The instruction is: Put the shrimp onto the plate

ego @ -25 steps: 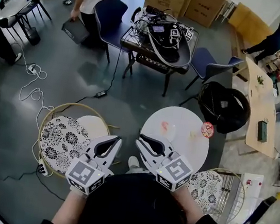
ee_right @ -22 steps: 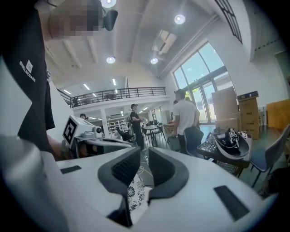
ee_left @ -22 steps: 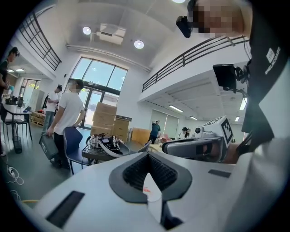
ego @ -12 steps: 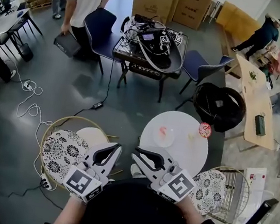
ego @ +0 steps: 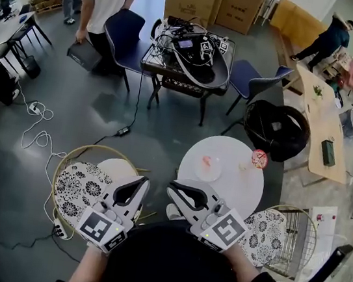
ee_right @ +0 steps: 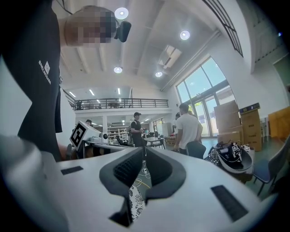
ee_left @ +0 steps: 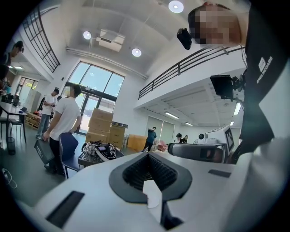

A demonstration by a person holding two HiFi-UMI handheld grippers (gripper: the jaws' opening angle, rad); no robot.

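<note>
- Pink bit (ego: pixel 207 161) on plate (ego: pixel 211 173): too small to tell, prob. the shrimp.
- Red round item (ego: pixel 259 158) at counter (ego: pixel 234 193) edge: print unreadable.
- Floral seat (ego: pixel 76 184) partly behind L gripper (ego: pixel 143 183); second floral seat (ego: pixel 269 235) partly behind R gripper (ego: pixel 172 188).

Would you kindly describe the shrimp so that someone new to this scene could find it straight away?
Find the round white table just ahead of the right gripper. On its top, left of centre, lies the shrimp, a small pale pink piece. Its neighbour, the round disc, is a stronger red and sits at the table's far right rim.
</note>
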